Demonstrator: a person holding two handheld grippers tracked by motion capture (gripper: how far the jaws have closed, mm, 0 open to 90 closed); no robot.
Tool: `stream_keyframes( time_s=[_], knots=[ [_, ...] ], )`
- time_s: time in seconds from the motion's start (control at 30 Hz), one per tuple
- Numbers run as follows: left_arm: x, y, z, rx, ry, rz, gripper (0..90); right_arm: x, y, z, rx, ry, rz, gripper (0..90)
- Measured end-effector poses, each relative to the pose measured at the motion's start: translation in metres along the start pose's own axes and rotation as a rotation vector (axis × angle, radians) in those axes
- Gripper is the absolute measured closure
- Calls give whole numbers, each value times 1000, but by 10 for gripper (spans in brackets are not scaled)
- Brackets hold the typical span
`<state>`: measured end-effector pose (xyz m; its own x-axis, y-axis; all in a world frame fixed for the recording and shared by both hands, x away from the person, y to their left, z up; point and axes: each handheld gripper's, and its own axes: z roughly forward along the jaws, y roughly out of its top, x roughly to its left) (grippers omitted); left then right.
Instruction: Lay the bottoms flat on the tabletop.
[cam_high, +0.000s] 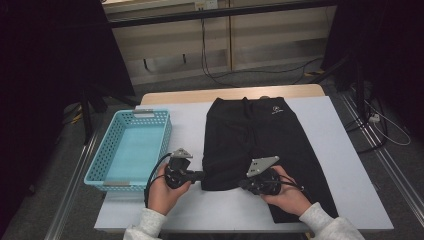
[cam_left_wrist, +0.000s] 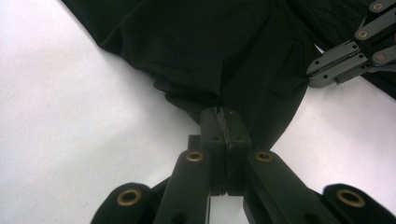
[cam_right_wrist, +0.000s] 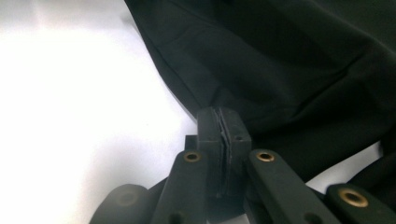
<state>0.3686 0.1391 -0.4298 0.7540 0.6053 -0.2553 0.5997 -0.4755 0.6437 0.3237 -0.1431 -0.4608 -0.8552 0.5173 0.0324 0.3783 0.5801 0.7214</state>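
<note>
White table (cam_high: 345, 165); black trousers (cam_high: 260, 135); blue basket (cam_high: 131, 148).

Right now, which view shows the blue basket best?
The high view: the basket sits whole at the table's left edge, beside the black garment. The left and right gripper views look at garment and table instead, giving nothing of the basket.

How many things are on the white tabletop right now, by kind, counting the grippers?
Black fabric garment, laid flat: 1
Light blue plastic lattice basket: 1
Black two-jaw grippers, left gripper and right gripper, each pinching the garment's near edge: 2
Total: 4
</note>
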Motion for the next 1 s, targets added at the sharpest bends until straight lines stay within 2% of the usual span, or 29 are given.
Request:
stream_keyframes(
  time_s=[0.07, 0.17, 0.4, 0.5, 0.67, 0.77, 0.8, 0.93, 1.0],
  knots=[
    [0, 0, -1, -3, -3, -2, 897, 0, 0, -1, 3, 25, 19, 895],
    [-1, -2, -1, 2, -6, -2, 897, 2, -1, -3, 7, 52, 20, 896],
    [-6, -9, -3, 12, -26, -9, 896, 19, -6, -11, 21, 108, 13, 897],
    [-10, -11, -1, 27, -32, -1, 895, 23, -8, -14, 24, 120, 1, 897],
    [-16, -16, -1, 41, -38, 13, 891, 23, -7, -16, 29, 107, -7, 896],
    [-13, -17, -3, 27, -30, 0, 878, 20, -9, -15, 28, 106, 4, 896],
    [-12, -17, -3, 11, -20, 1, 844, 19, -9, -15, 29, 109, 5, 896],
    [-9, -14, -3, -61, 48, -1, 561, 20, -8, -14, 39, 117, -2, 895],
    [-6, -12, -1, -73, 62, 1, 525, 20, -8, -15, 37, 126, -5, 895]
  ],
)
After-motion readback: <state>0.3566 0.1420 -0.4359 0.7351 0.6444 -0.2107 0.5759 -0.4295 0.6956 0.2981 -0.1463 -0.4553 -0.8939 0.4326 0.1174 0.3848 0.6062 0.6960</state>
